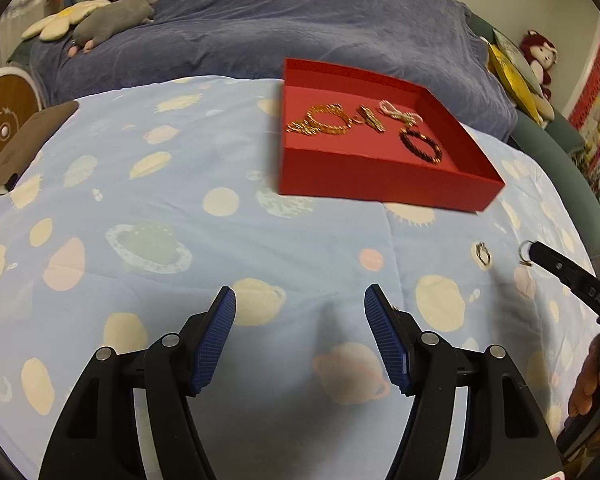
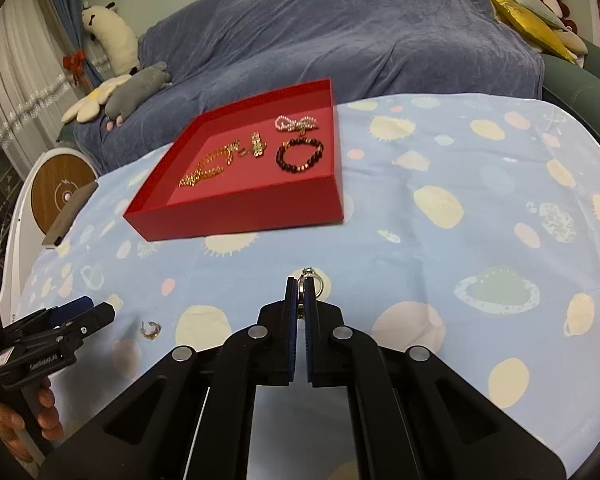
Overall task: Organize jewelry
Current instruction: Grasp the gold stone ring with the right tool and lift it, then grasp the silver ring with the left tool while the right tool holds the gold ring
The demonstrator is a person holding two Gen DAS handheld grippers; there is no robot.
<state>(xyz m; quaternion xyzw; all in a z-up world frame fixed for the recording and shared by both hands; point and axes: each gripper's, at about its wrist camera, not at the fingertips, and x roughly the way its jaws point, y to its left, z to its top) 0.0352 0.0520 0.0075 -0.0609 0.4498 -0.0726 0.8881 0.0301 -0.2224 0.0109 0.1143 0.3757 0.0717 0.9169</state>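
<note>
A red tray [image 1: 380, 184] [image 2: 236, 216] sits on the planet-print cloth. It holds a gold chain [image 1: 320, 120] [image 2: 212, 166], a gold clasp piece [image 1: 372, 118] [image 2: 257, 144], a pearl bow [image 1: 400, 111] [image 2: 296, 123] and a dark bead bracelet [image 1: 420, 145] [image 2: 300, 155]. My right gripper [image 2: 299, 282] [image 1: 534, 250] is shut on a silver ring [image 2: 314, 280] [image 1: 525, 249], just above the cloth. A small earring [image 1: 483, 255] [image 2: 150, 329] lies on the cloth between the grippers. My left gripper [image 1: 300, 296] [image 2: 96, 310] is open and empty, short of the tray.
A sofa under a blue blanket [image 2: 340, 32] lies behind the table, with plush toys [image 2: 136, 88] and gold cushions [image 2: 528, 20]. A brown flat object [image 1: 24, 144] rests at the table's left edge. A round wooden-topped device [image 2: 58, 188] stands beside it.
</note>
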